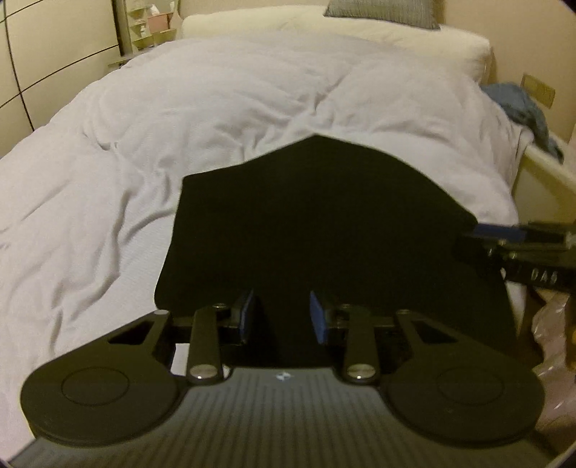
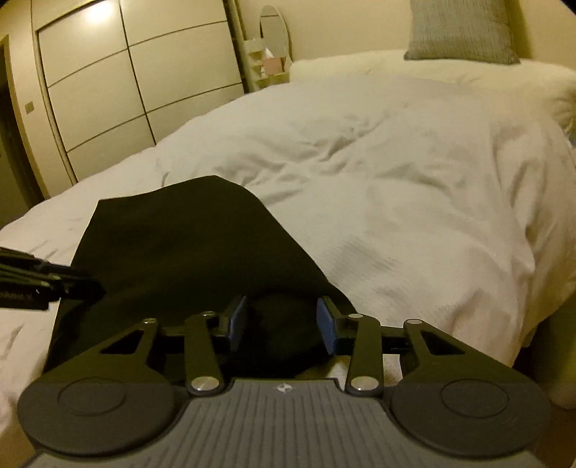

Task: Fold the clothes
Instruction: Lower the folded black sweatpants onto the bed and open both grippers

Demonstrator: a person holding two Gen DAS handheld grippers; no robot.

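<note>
On the bed (image 1: pixel 180 126), a black cloth (image 1: pixel 324 223) lies flat.
Left gripper (image 1: pixel 282 315) at its 6 o'clock edge, right gripper (image 2: pixel 282 318) at 3 o'clock; both jaws part open, gripping nothing.

A home bedroom is shown — most of both views is taken up by a bed (image 2: pixel 414 187) covered with a rumpled white duvet (image 1: pixel 216 118), with a grey cushion (image 2: pixel 460 32) at its head. A panelled sliding wardrobe (image 2: pixel 118 82) and an oval mirror (image 2: pixel 275 32) are seen along the wall — ordinary household furnishings.
</note>
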